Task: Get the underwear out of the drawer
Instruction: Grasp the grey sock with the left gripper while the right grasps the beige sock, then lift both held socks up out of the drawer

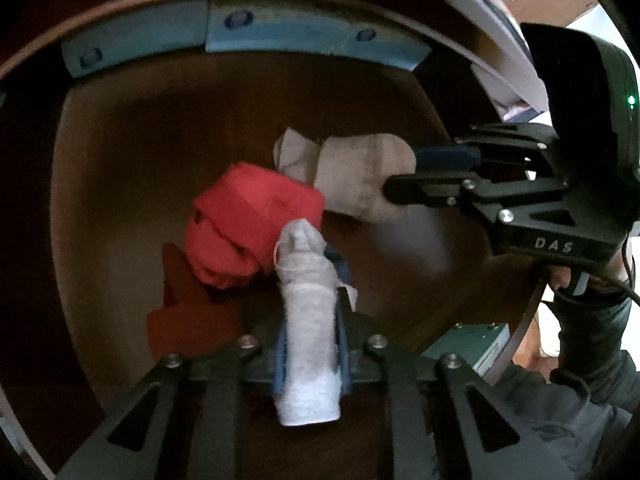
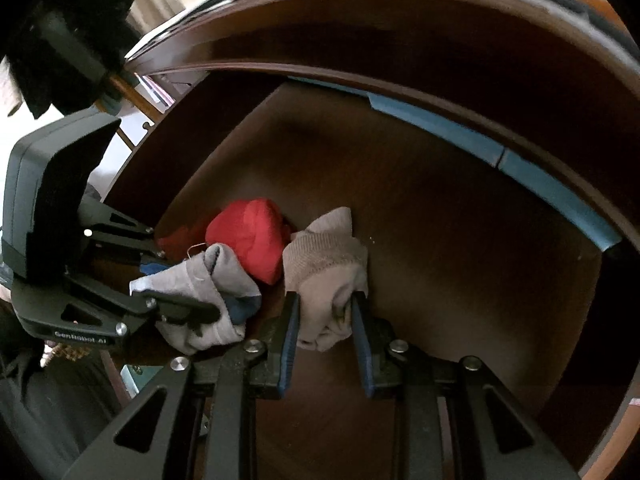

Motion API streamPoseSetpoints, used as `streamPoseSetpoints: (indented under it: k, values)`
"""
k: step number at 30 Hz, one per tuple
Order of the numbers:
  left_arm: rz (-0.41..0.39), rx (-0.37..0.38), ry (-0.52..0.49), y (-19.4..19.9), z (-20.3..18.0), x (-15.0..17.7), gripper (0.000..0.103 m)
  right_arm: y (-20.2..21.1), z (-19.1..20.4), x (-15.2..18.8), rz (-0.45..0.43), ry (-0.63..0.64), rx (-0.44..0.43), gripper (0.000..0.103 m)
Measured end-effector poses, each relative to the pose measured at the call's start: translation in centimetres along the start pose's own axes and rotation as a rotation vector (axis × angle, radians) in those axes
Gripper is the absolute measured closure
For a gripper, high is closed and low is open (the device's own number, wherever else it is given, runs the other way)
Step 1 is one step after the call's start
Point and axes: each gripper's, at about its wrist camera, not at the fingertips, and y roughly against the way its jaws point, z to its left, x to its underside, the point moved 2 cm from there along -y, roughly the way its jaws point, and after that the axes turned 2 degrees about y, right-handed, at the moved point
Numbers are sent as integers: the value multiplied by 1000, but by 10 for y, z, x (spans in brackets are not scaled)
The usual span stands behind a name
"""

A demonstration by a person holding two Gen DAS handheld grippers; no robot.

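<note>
A: What's biggest here?

B: The dark wooden drawer (image 1: 132, 152), with blue strips (image 1: 280, 28) along its far wall at twelve o'clock in the left wrist view.

A: And inside it?

B: A red bundle (image 1: 252, 224) at the centre of the drawer floor. At its two o'clock is a beige rolled piece (image 1: 360, 176), clamped by the right gripper (image 1: 404, 176) coming in from three o'clock.

A: The other tool?

B: The left gripper (image 1: 308, 344) is closed around a pale grey rolled piece (image 1: 308, 320) at six o'clock, touching the red bundle. In the right wrist view the beige roll (image 2: 324, 276) sits pinched between blue-padded fingers (image 2: 292, 320), the grey one (image 2: 200, 292) at its nine o'clock.
</note>
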Motion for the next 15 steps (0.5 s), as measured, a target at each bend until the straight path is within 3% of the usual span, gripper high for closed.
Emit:
streamPoseSetpoints:
  k: [8, 15]
  values:
    - [-183, -53, -33, 34, -5, 2, 87, 19, 9, 3, -111, 40, 75, 82]
    - [-283, -81, -52, 55, -4, 4, 87, 27, 16, 5, -156, 80, 121, 87]
